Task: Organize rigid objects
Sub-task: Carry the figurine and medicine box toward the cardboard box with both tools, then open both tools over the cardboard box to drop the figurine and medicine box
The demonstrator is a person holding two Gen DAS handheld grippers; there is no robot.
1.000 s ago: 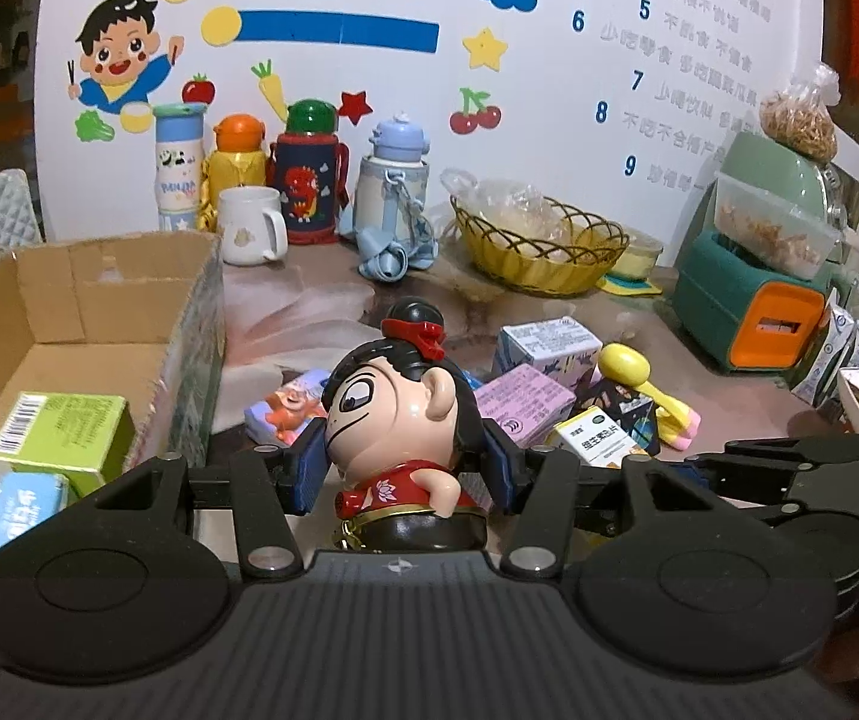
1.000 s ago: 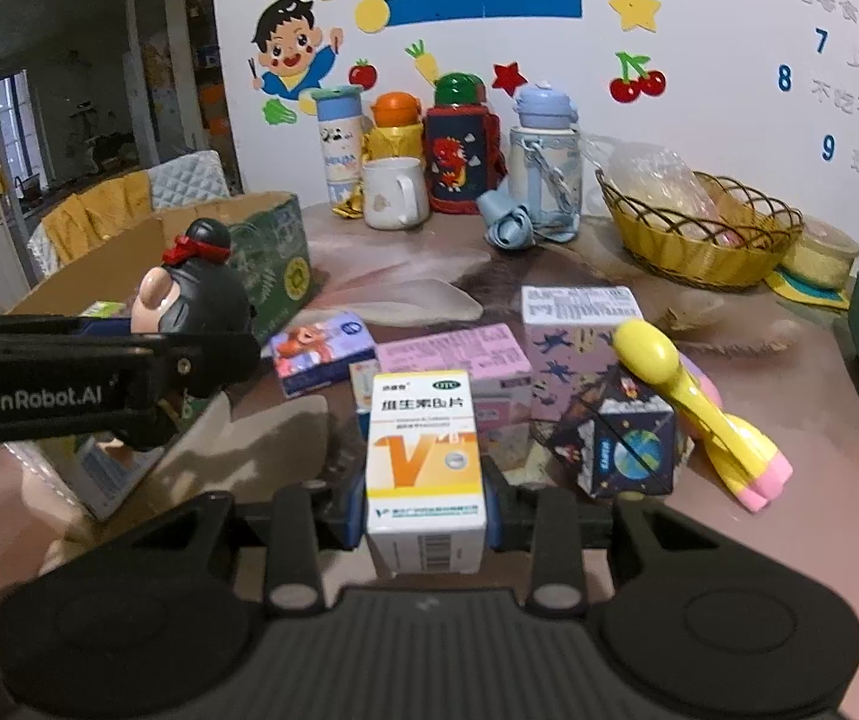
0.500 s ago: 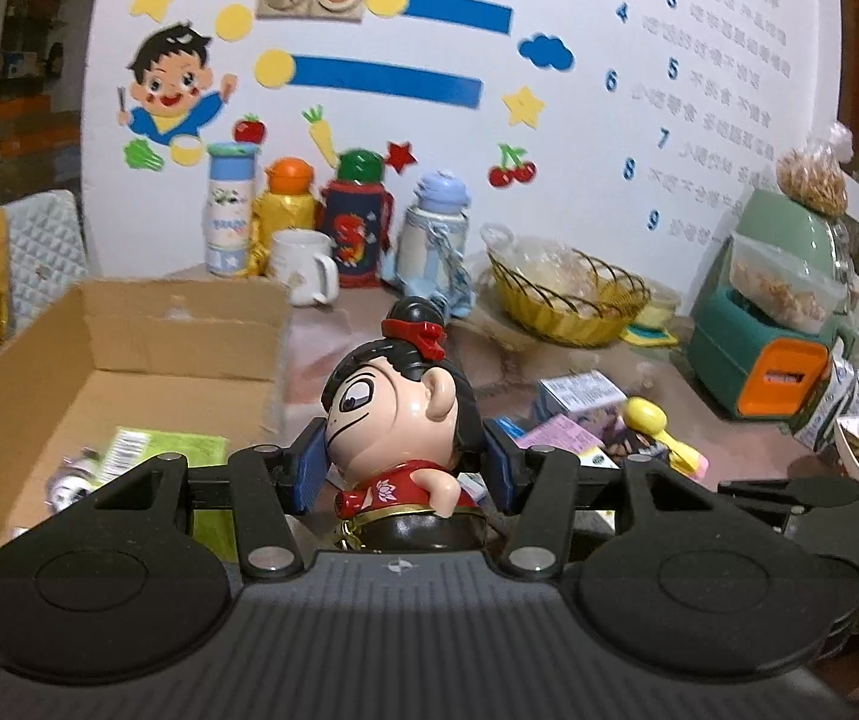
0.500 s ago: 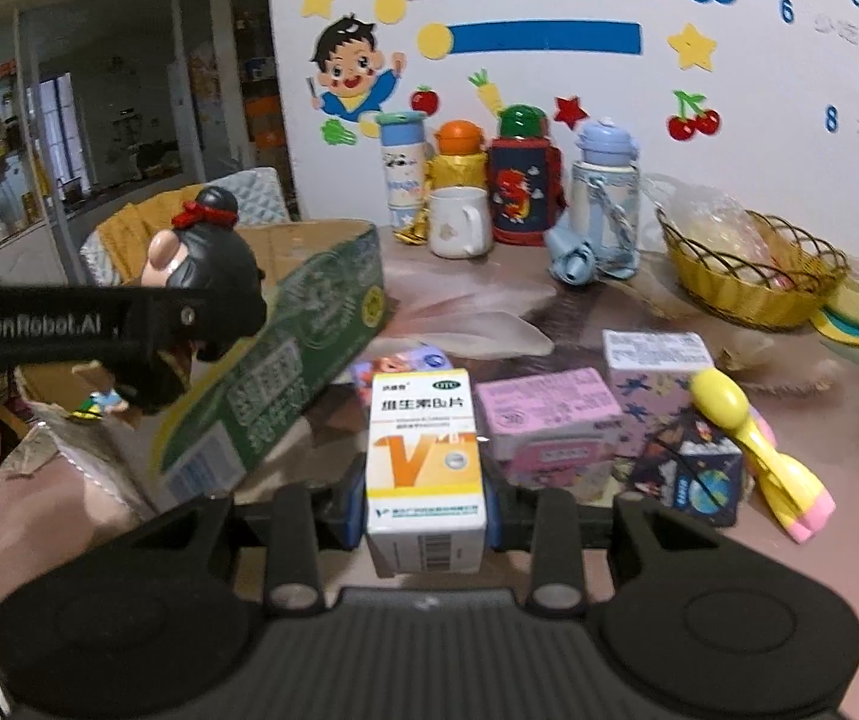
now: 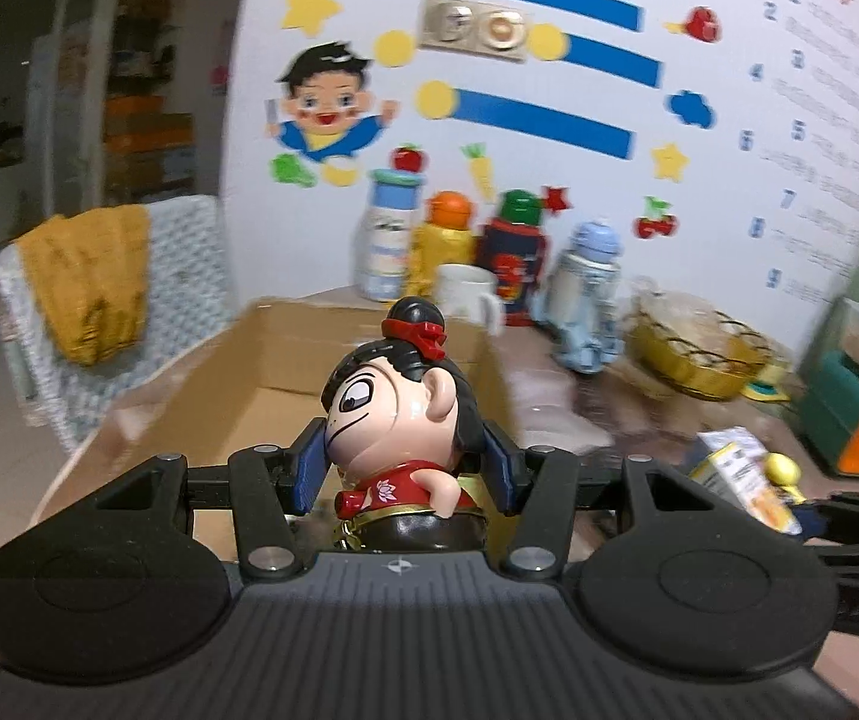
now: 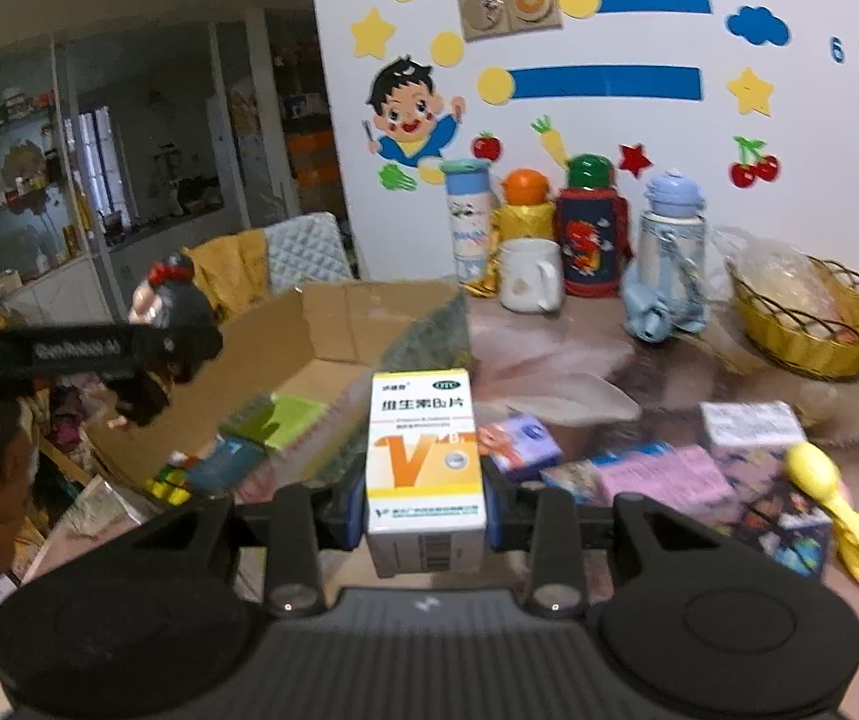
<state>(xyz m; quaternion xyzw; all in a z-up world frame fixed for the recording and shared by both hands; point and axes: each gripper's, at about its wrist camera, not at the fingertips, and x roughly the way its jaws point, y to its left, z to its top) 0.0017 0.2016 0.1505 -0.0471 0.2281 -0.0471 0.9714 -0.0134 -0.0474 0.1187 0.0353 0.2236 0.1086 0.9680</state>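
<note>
Both loads have risen from the tabletop point(image 6: 549, 354) toward the cardboard box point(image 6: 333, 318).
Left gripper point(image 5: 402, 468) jaws grasp the figurine point(image 5: 396, 414) over the box; right gripper point(image 6: 426, 507) jaws clench the upright vitamin box point(image 6: 423, 456), short of the rim.

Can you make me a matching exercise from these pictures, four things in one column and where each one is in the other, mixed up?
Things
1. doll figurine
2. vitamin box
3. green carton
4. white mug

Places
A. inside the cardboard box
B. on the table in front of the bottles
C. clamped in the left hand-held gripper
D. clamped in the right hand-held gripper

Pairs: 1-C, 2-D, 3-A, 4-B
</note>
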